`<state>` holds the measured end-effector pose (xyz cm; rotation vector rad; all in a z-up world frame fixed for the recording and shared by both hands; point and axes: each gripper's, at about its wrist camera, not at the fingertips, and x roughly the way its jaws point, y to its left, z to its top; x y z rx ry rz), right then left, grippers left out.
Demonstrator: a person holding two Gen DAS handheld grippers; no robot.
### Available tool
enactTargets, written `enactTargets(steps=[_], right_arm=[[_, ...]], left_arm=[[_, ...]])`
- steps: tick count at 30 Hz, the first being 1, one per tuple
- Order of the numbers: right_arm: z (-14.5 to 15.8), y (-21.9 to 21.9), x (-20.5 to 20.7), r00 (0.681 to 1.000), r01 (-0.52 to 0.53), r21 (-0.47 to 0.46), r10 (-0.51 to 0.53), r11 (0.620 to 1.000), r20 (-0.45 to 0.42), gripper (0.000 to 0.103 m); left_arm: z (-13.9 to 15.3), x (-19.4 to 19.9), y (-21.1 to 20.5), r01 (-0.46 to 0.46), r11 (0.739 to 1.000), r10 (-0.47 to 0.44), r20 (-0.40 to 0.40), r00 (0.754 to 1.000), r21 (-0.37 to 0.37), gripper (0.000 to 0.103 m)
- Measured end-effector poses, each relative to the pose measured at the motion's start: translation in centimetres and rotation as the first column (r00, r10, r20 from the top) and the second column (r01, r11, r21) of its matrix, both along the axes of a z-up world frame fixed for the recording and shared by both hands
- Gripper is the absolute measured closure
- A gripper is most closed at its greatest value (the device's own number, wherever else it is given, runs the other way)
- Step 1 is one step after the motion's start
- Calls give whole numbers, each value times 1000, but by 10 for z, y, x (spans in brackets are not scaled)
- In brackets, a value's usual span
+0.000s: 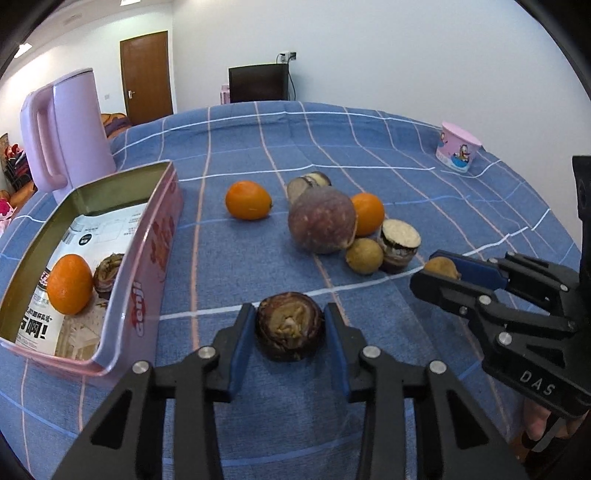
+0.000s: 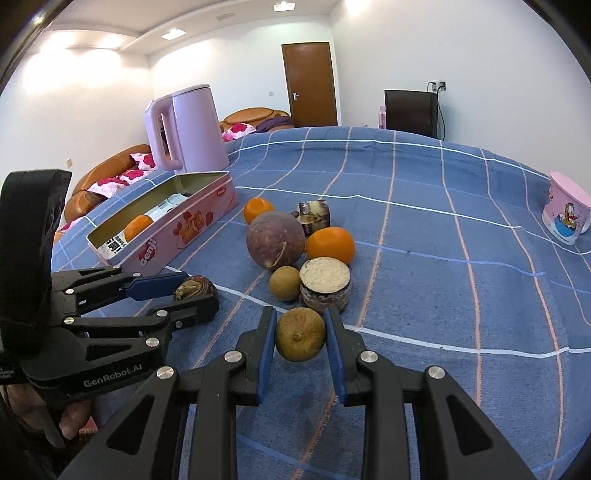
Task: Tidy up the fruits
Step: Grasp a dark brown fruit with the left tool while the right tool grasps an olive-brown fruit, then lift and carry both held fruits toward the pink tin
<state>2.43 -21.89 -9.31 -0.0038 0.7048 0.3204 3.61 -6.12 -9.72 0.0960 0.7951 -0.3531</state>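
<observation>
Gripping a dark round fruit point(image 1: 290, 331), the left hand-held gripper point(image 1: 290, 325) sat nearest the pink tin point(image 1: 147, 258), just to its left; the right hand-held gripper point(image 2: 300, 334) clamped a brown fruit point(image 2: 300, 334).

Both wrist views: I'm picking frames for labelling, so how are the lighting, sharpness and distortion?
Left wrist view: evenly lit, the fruit between the left gripper sharp, cloth lines bowed by the fisheye, corners black. Right wrist view: ceiling lights glare, soft shadow under the right gripper, same bowing.
</observation>
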Motion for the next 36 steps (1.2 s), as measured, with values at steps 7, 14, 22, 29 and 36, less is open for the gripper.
enactTargets(steps=[7,14,22,29,36], right_arm=[[4,2,-9,998,-3,-10,4,1000,58,75],[7,2,-15,995,-5,-11,6,1000,99,75],[11,2,-24,988,-16,-7,17,1000,155,75],[13,1,-28,984,-18,5,17,1000,180,75],[15,1,-31,979,-24,15,21,1000,205,75]], left_arm=[[6,-10,0,-7,1000,7,71,997,3,64],[13,-15,3,-15,1000,17,122,992,-16,64],[18,-21,2,-18,999,23,178,984,-27,64],[23,-26,2,-16,999,24,219,975,-36,64],[27,-31,3,-20,999,30,257,966,-42,64]])
